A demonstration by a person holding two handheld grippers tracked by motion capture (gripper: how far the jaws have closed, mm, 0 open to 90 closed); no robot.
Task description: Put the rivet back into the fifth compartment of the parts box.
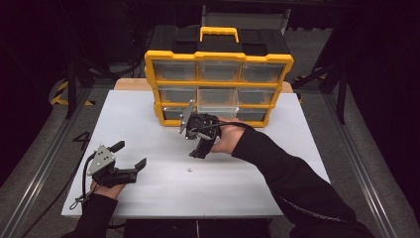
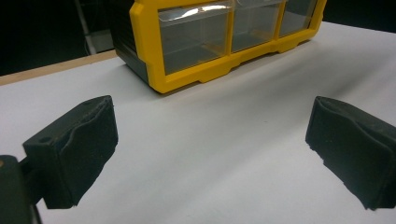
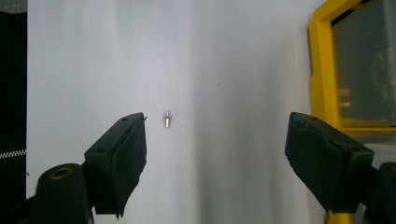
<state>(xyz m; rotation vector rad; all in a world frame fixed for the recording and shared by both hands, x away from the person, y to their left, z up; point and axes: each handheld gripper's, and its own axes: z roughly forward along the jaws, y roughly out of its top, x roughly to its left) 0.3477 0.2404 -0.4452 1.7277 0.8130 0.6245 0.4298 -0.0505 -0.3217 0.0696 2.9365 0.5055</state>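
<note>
Your right gripper (image 1: 200, 148) hung over the middle of the white table (image 1: 277, 168), tipped downward, just in front of the yellow and black drawer organiser (image 1: 218, 79). Its jaws stood wide apart with nothing between them; in the right gripper view only bare table showed in the gap. The small metal screw (image 1: 189, 170) lay loose on the table, near that gripper and on your side of it; in the right gripper view the screw (image 3: 167, 118) sat just beside the tip of the jaw on that picture's left, not touched by either pad. Your left gripper (image 1: 132, 154) rested low at the table's left near corner, well apart from the screw, its jaws also spread wide and holding nothing. In the left gripper view, the organiser's (image 2: 224, 42) clear lower drawers stood beyond the open jaws, across a stretch of table.
</note>
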